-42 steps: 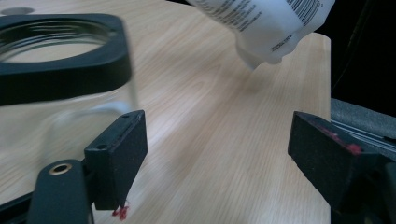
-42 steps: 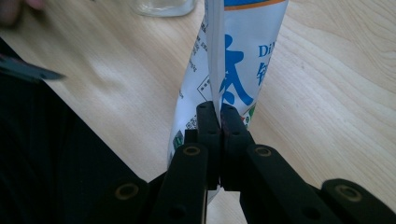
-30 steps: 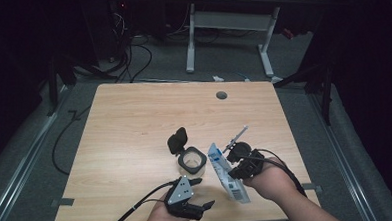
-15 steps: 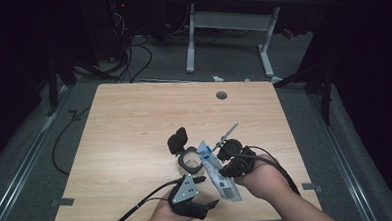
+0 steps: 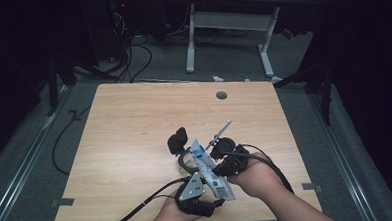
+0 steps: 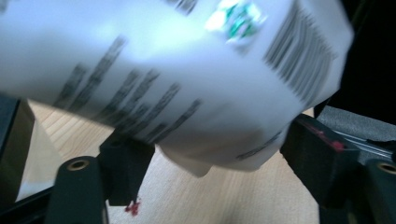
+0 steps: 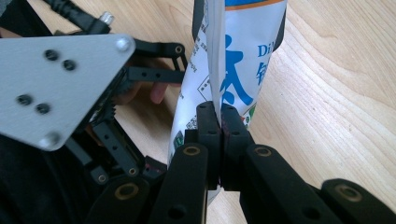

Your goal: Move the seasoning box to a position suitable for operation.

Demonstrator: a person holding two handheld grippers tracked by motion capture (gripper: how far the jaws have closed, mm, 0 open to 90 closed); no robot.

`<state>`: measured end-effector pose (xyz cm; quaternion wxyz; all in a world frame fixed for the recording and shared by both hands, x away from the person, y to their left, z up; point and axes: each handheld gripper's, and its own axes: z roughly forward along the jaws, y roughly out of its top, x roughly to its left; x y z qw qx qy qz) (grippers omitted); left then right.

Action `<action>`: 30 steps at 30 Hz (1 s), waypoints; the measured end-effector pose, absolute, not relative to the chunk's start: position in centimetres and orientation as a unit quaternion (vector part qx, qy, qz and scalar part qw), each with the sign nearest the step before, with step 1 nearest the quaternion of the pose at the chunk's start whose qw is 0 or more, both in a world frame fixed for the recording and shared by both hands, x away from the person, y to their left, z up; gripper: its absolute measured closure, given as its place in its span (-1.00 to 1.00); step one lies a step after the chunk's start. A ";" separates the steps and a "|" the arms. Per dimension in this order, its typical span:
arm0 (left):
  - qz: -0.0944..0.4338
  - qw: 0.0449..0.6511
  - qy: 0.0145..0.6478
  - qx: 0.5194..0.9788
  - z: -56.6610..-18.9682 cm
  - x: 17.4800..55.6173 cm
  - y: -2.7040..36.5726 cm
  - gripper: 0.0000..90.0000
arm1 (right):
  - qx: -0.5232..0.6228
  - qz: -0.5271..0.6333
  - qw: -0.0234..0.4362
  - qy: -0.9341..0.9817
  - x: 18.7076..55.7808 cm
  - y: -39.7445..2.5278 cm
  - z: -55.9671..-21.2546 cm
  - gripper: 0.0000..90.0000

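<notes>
A white pouch point(image 5: 208, 169) with blue print and a barcode lies tilted over the table's front. My right gripper point(image 5: 220, 154) point(image 7: 219, 122) is shut on the pouch's point(image 7: 233, 70) thin side seam, in a person's hand. My left gripper point(image 5: 204, 196) point(image 6: 219, 163), with its grey plate point(image 5: 190, 188), stands open at the lower end of the pouch point(image 6: 177, 79). Its jaws are wide apart on either side of that end. A black ring-shaped holder point(image 5: 182, 152) sits just left of the pouch's top.
The wooden table point(image 5: 134, 123) has a round cable hole point(image 5: 221, 95) near its far edge. A thin rod point(image 5: 221, 131) sticks out above my right gripper. Cables trail off the front edge. Desk legs and cables stand on the floor beyond the table.
My right gripper has carried the pouch a little left, toward the black holder. My left gripper has come up so that its jaws straddle the pouch's lower end.
</notes>
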<state>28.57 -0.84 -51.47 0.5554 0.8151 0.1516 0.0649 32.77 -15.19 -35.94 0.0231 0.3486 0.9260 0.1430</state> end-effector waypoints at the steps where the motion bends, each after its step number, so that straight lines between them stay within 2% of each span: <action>1: 0.065 0.555 0.153 0.815 -51.5 28.5 -0.8 -0.33 | 0.348 0.142 0.025 0.926 32.8 -15.2 -36.0 0.99; 14: 0.078 0.544 0.156 0.821 -51.5 27.4 -1.2 -0.10 | 0.351 0.134 0.020 0.927 32.8 -15.6 -36.5 0.99; 30: 0.084 0.545 0.161 0.818 -51.5 27.1 -1.3 -0.10 | 0.350 0.130 0.022 0.928 33.4 -15.0 -36.5 0.99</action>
